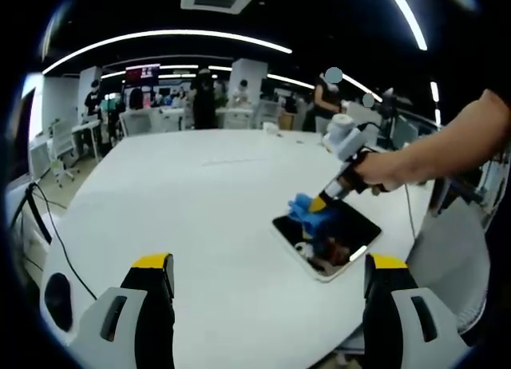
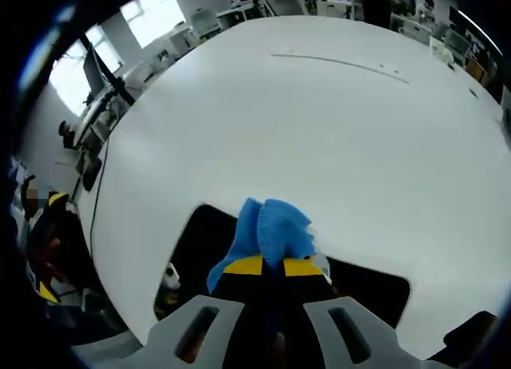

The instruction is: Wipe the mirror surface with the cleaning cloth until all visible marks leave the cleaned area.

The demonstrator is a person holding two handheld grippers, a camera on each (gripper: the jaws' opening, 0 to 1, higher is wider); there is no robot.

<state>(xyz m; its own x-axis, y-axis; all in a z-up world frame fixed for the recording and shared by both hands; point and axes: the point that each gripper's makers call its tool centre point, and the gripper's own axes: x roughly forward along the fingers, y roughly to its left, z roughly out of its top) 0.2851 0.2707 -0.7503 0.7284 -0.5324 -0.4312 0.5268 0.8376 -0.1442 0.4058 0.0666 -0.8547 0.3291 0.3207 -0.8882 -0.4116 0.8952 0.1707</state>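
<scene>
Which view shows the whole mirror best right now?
The left gripper view: the mirror lies whole on the white table, all edges visible, with the blue cloth pressed on it by the right tongs. The right gripper view is closer, but its own tongs and the cloth cover the middle.

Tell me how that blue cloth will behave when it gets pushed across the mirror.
Probably floppy: the blue cloth bunches in folds ahead of the right hand-held gripper. Likely light, since it hangs from the pinch. It may slide easily on the glossy mirror.
</scene>
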